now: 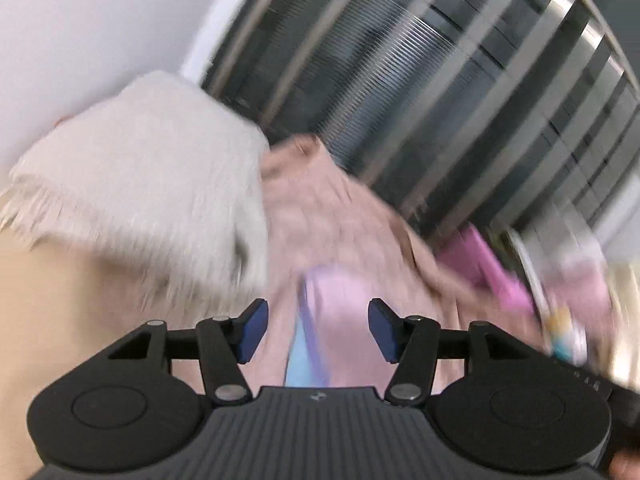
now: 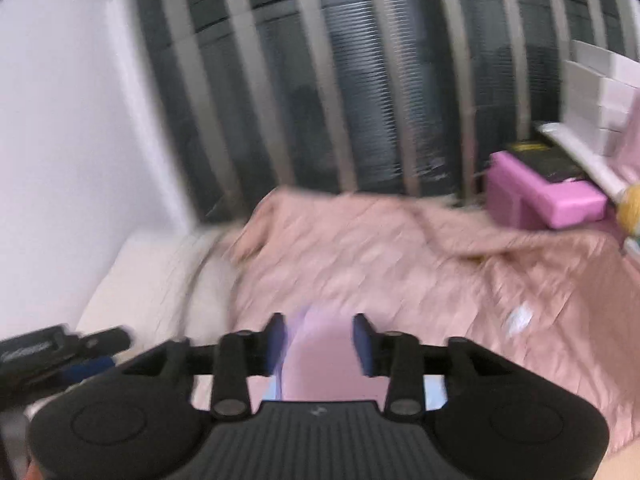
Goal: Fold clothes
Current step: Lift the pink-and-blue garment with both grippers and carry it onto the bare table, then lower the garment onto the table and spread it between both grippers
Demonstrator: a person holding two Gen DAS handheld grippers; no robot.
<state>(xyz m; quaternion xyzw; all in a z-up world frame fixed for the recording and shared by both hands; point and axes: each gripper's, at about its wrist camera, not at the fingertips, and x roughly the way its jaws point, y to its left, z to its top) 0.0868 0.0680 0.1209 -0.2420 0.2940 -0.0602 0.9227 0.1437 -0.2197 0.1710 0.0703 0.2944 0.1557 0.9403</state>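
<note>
A pink garment with a blue-and-purple edge (image 1: 340,320) lies on the pink bedspread (image 1: 320,216), just ahead of my left gripper (image 1: 318,330), which is open with nothing between its blue pads. In the right wrist view the same pink garment (image 2: 320,356) lies between and below the fingers of my right gripper (image 2: 320,344), which is open. Both views are motion-blurred, so I cannot tell if the pads touch the cloth. The left gripper (image 2: 56,354) shows at the left edge of the right wrist view.
A fuzzy cream blanket (image 1: 140,184) is piled at the left on the bed. A white pillow (image 2: 152,280) lies by the wall. A magenta box (image 2: 540,192) with a black item on top sits at the far right. Dark slatted windows (image 2: 360,80) stand behind the bed.
</note>
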